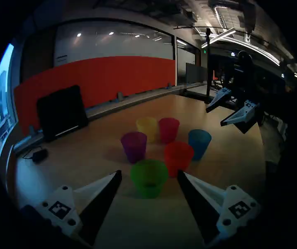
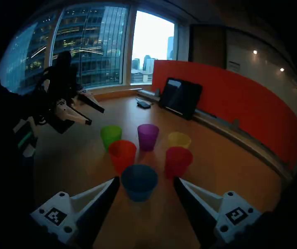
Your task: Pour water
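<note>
Cup cluster mid-worktop. Left gripper: fingers wide, holding nothing; green cup between the tips, at 6 o'clock of the cluster. Right gripper: fingers wide, holding nothing; blue cup between the tips.

Cups clustered on table, tablet behind

A wooden table runs along an orange panel. A black tablet stands tilted back at the panel's foot. A small black adapter with its cable lies near the tablet. Strip lights glow overhead. Tall windows face towers.
</note>
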The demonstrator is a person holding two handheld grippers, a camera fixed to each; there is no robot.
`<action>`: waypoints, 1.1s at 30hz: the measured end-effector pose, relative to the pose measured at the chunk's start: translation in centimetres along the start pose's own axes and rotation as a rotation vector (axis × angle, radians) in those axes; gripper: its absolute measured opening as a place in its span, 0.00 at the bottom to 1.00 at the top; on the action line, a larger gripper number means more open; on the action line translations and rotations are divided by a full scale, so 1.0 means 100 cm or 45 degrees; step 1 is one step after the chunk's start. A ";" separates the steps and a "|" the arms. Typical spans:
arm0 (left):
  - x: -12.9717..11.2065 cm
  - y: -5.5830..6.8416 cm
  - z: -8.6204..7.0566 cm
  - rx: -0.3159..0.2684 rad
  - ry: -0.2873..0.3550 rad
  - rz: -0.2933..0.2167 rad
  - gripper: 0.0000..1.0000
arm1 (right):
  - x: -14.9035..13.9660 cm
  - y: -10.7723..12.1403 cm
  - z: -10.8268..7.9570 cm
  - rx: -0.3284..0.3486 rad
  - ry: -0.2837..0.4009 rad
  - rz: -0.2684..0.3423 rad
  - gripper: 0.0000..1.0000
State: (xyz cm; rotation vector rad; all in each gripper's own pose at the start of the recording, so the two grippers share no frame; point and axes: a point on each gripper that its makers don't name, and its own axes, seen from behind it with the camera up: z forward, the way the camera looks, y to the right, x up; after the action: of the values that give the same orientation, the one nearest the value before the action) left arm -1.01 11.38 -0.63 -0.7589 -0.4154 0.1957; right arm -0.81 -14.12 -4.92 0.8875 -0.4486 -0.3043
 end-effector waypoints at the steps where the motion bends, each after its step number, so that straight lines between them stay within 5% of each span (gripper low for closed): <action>1: -0.003 0.000 0.001 -0.001 -0.010 0.001 1.00 | -0.003 -0.001 0.001 0.004 -0.008 -0.002 1.00; 14: -0.039 0.000 0.017 -0.023 -0.121 0.001 1.00 | -0.038 -0.008 0.023 0.047 -0.100 -0.017 1.00; 33: -0.048 0.005 0.047 -0.091 -0.180 0.019 1.00 | -0.053 -0.013 0.064 0.112 -0.152 -0.005 1.00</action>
State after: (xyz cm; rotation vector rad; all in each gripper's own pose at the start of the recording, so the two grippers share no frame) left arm -7.36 13.17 0.73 -0.8212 -0.5531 0.2500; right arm -8.67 -16.87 -3.76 0.9591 -0.5741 -0.3447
